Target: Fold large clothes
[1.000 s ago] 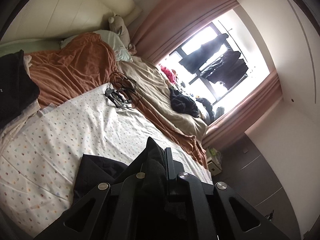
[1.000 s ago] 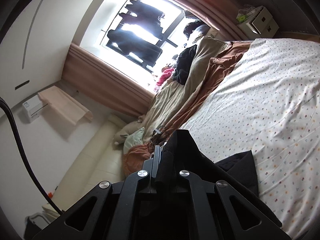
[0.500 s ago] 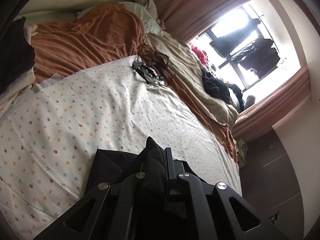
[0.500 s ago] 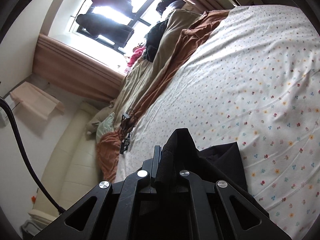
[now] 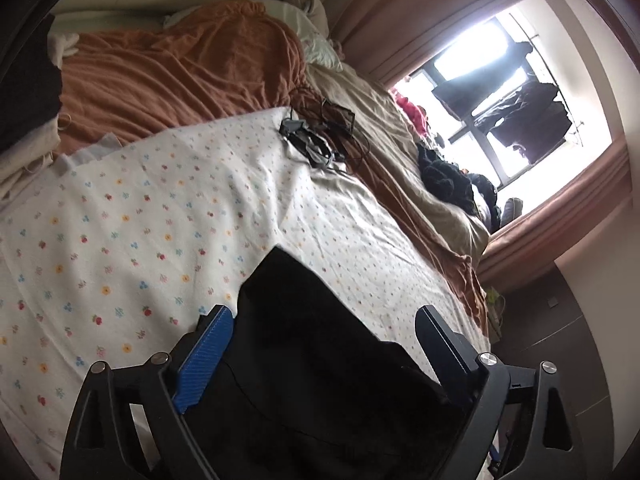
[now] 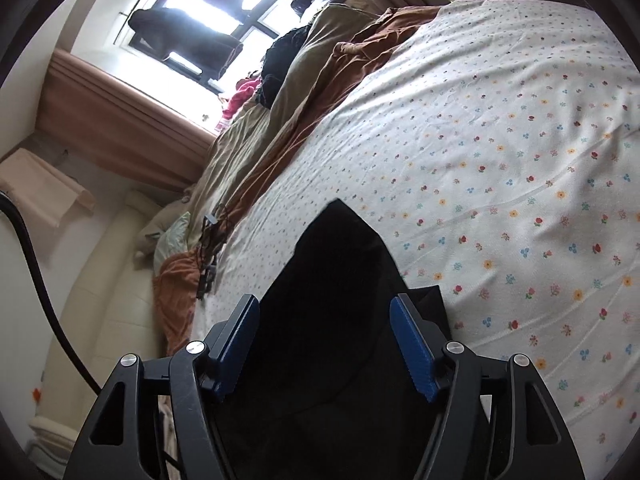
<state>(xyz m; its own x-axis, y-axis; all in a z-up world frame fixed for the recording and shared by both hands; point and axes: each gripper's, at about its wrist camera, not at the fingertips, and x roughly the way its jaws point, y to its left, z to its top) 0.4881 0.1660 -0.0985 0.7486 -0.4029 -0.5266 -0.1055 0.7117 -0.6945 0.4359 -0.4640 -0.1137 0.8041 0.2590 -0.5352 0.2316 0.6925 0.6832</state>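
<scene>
A black garment point(image 5: 316, 344) lies on the flowered white sheet point(image 5: 120, 216) of the bed, one corner pointing away from me. My left gripper point(image 5: 320, 320) is open, its blue-padded fingers point(image 5: 204, 356) spread on either side of the cloth and not gripping it. In the right wrist view the same black garment point(image 6: 332, 320) lies on the flowered sheet point(image 6: 500, 160) with a pointed corner ahead. My right gripper point(image 6: 326, 316) is open too, its blue pads point(image 6: 412, 352) apart on both sides of the cloth.
An orange blanket point(image 5: 180, 68) and a beige duvet point(image 5: 400, 148) are bunched along the bed's far side. A tangle of black cables point(image 5: 320, 136) lies on the sheet. Dark clothes point(image 5: 448, 180) are heaped by the bright window point(image 5: 500, 88). A folded pile point(image 5: 24, 120) sits at the left.
Both grippers were shut on the black garment and have opened, letting it go onto the sheet. Both cameras have also tilted down toward the bed.
</scene>
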